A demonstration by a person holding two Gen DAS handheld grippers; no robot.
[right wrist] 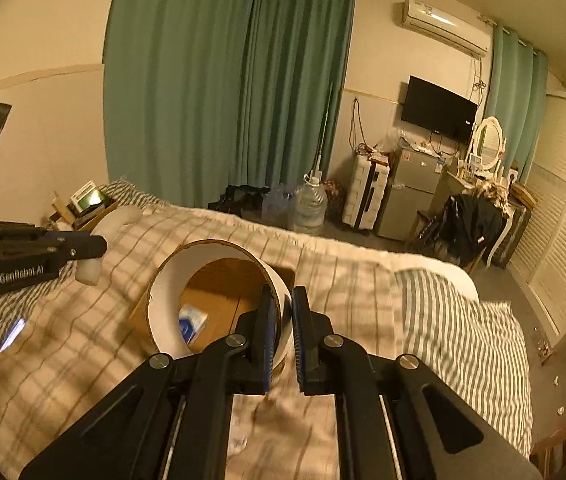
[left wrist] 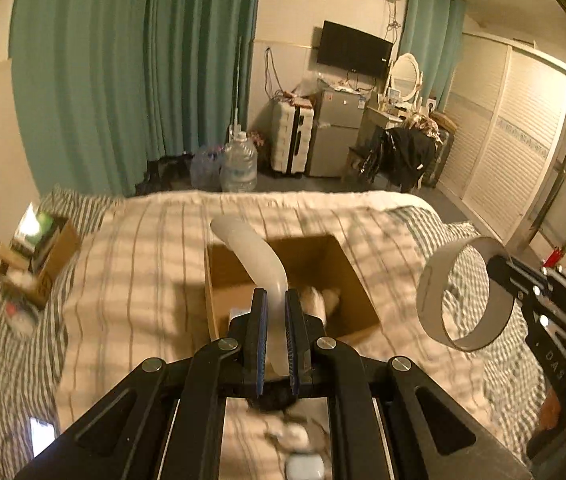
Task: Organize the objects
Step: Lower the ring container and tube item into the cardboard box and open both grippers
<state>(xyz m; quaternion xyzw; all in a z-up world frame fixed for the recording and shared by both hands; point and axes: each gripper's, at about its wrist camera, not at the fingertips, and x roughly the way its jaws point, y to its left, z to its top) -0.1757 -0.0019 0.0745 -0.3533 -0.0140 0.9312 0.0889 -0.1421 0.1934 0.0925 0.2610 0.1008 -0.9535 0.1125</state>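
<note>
Cardboard ring (right wrist: pixel 219 300), a wide white-lined band, is clamped by its wall in the right gripper (right wrist: pixel 282 336), one finger inside the band and one outside. Its round opening faces the camera and frames the open cardboard box (right wrist: pixel 219 304) on the bed (right wrist: pixel 403 320) beyond; in the left wrist view the ring (left wrist: pixel 461 292) hangs to the right of the box (left wrist: pixel 347 280), clear of its rim. Left gripper (left wrist: pixel 275 336) is clenched on a curved white tube (left wrist: pixel 255 256), whose long axis runs up and away from the fingers, bending left at its far end. The tube's gripped end hangs over the box opening, so the left hand appears nearer to a drop; the ring seems to need a shift leftward first. Inside the box lie a blue-and-white packet (right wrist: pixel 193 322) and a pale item, too blurred to identify. A second, smaller box (left wrist: pixel 43 264) of oddments sits near the bed's far left edge.
</note>
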